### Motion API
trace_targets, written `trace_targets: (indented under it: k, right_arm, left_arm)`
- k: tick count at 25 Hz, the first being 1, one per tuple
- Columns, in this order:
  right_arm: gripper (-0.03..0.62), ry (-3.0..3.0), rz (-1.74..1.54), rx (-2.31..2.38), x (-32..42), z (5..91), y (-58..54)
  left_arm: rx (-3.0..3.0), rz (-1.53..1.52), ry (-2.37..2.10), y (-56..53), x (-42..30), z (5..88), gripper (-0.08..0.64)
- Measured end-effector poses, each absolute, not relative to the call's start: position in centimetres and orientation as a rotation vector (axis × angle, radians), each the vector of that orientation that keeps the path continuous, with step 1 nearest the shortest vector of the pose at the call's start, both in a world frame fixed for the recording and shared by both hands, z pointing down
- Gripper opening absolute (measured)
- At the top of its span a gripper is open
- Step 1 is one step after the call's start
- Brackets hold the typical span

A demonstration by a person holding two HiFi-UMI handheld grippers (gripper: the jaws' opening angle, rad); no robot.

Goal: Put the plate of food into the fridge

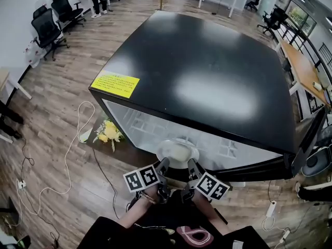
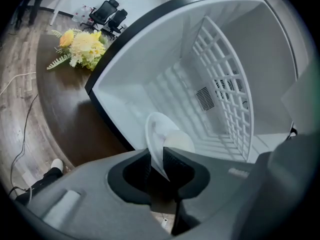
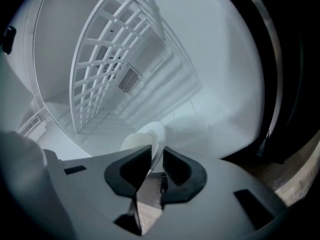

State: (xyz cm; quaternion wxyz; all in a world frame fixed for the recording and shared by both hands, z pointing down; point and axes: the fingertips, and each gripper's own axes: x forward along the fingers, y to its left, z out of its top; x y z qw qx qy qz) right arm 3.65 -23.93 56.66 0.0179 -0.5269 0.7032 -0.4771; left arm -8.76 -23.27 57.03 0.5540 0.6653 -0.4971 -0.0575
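Head view: a yellow label (image 1: 115,83) is seen on the near left corner of the black top of the fridge (image 1: 207,71); its print is too small to be read. Black-and-white square markers are carried on the cubes of the left tongs (image 1: 164,164) and the right tongs (image 1: 193,165).

The white plate (image 1: 162,150) is held level at the fridge's open front, just below the top's edge, and a pale mound of food (image 1: 179,152) lies on it. In the left gripper view, the plate's rim (image 2: 159,134) is clenched between the left tongs (image 2: 156,156), with the food (image 2: 178,141) just beyond. In the right gripper view, the opposite rim (image 3: 154,134) is grasped by the right tongs (image 3: 157,156).

The white interior of the fridge is shown in both gripper views, with a white wire rack (image 2: 225,84) and a small vent grille (image 2: 205,98) at the back. A bunch of yellow flowers (image 2: 82,46) is seen lying on a dark round surface (image 2: 65,104) beside the fridge.
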Motion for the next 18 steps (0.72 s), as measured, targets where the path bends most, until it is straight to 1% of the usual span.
trace_targets:
  k: [18]
  right_arm:
    - [0.087,2.083,-1.458,-1.768,4.7,57.9,-27.5]
  left_arm:
    - [1.594,-0.051,-1.156,-27.7,-7.8,58.0,0.077]
